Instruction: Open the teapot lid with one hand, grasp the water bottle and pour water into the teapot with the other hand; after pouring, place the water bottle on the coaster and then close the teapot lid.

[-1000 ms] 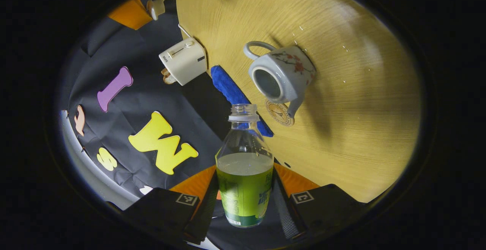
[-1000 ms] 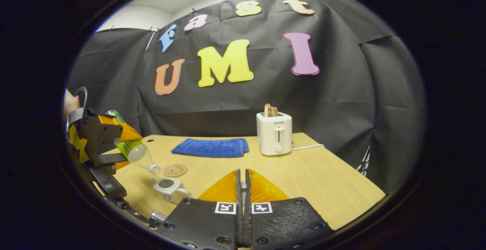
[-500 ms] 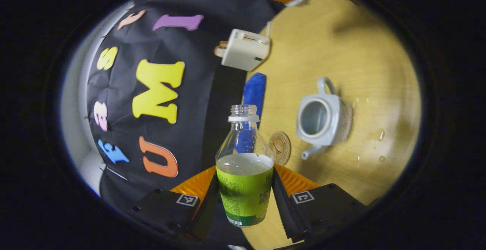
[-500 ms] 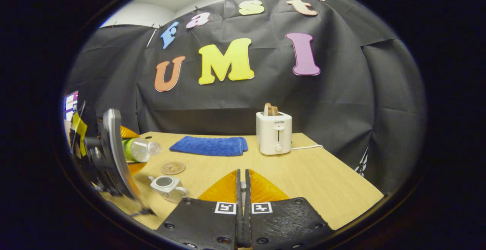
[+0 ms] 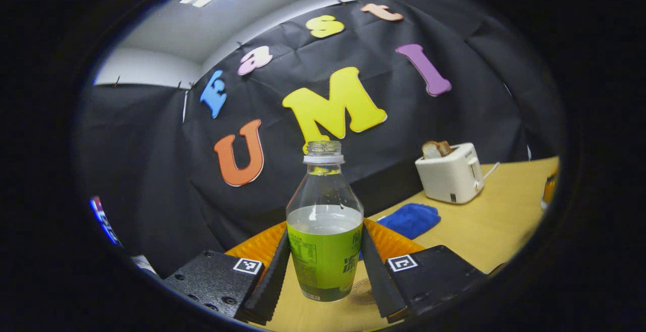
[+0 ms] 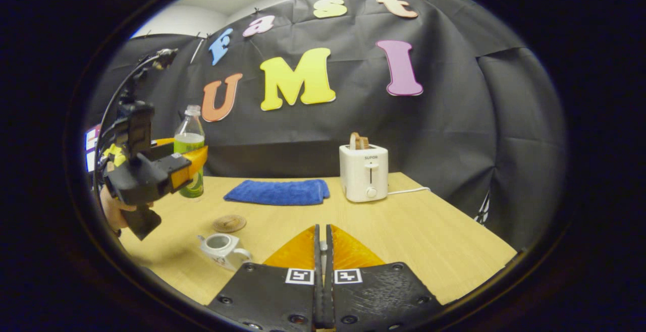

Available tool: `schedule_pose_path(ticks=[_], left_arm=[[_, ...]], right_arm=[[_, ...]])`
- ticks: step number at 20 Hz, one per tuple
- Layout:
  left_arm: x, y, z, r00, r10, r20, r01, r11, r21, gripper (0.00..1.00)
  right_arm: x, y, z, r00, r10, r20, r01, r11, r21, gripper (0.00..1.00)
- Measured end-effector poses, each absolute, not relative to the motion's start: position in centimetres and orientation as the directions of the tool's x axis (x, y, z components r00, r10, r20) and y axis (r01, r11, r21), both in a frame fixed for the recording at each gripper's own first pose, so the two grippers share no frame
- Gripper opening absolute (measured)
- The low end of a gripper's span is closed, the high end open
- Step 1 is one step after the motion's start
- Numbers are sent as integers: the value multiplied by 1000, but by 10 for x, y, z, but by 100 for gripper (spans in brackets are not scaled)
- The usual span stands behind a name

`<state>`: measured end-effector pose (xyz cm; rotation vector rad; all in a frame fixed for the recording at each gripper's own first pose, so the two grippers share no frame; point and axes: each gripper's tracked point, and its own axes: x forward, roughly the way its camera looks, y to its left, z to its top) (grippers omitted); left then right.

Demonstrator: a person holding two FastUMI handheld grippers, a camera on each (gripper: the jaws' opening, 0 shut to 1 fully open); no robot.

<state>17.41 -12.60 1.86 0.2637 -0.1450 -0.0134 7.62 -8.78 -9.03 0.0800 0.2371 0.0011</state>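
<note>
Upright now in the left tool (image 5: 323, 266): water bottle (image 5: 324, 231), uncapped, gripped at the green label with a finger pressed against each side. Roughly half full, liquid line level just above the label. Held above the counter (image 5: 479, 231), base clear of the wood. Just under the bottle's foot in the left gripper view, a faint round outline, probably the coaster (image 5: 362, 291), though hard to be sure from that angle.

From the right gripper view, same bottle (image 6: 189, 153) standing vertical off to the far left, carried in the left tool (image 6: 189, 163) with a hand (image 6: 113, 211) underneath the housing. Below it and nearer the camera, the coaster (image 6: 229, 223) flat on the counter (image 6: 404, 226), apart from the bottle. Just in front of the coaster, the teapot (image 6: 222, 249), mouth open, no lid on it, handle swung toward the camera.

Right tool (image 6: 322, 266) low in the foreground, fingers closed tight together with barely a slit between. Whether the lid sits pinched in there, cannot tell.

Farther back: a blue cloth (image 6: 276, 191) folded flat near the counter's rear edge, and beside it a white toaster (image 6: 364, 172) with bread poking from the slot, cord trailing off to the right.
</note>
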Motion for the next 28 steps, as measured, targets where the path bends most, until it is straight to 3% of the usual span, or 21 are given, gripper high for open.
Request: schedule_pose_path(ticks=[8, 15, 25, 28], left_arm=[[236, -119, -7, 994, -47, 98, 52, 998, -43, 76], [245, -122, -63, 996, -75, -40, 73, 997, -39, 76], [245, -131, -71, 995, -96, -37, 96, 995, -5, 79], [238, -128, -73, 995, -90, -46, 90, 996, -6, 88]], right_arm=[[82, -88, -104, 965, 19, -262, 9, 994, 108, 0], [86, -84, -118, 955, 33, -294, 1, 993, 116, 0], [86, -74, -123, 951, 51, -304, -18, 993, 112, 0], [86, -62, -123, 952, 82, -296, -49, 992, 117, 0]])
